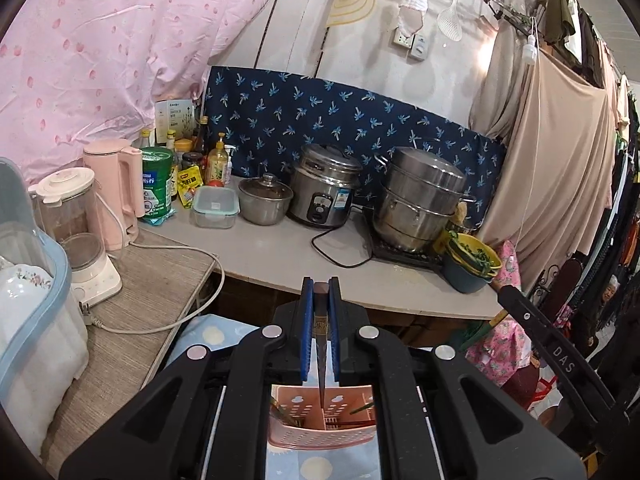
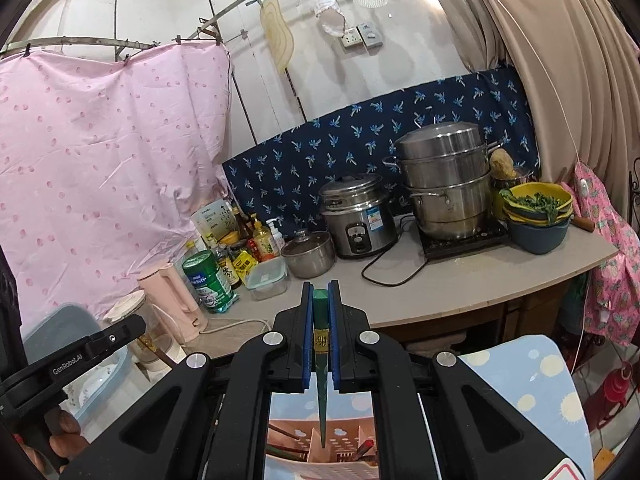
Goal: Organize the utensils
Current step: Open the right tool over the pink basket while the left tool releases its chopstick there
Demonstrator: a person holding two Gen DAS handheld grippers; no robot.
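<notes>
Two chopsticks are held, one per gripper: the left gripper [image 1: 321, 292] has its jaws clamped on a brown chopstick [image 1: 321, 344], the right gripper [image 2: 320, 294] on a green chopstick [image 2: 321, 356]. Both tips hang above the pink utensil holder [image 1: 320, 434], which stands on a blue patterned cloth [image 2: 528, 396] before the tabletop [image 1: 276, 254] front edge.
</notes>
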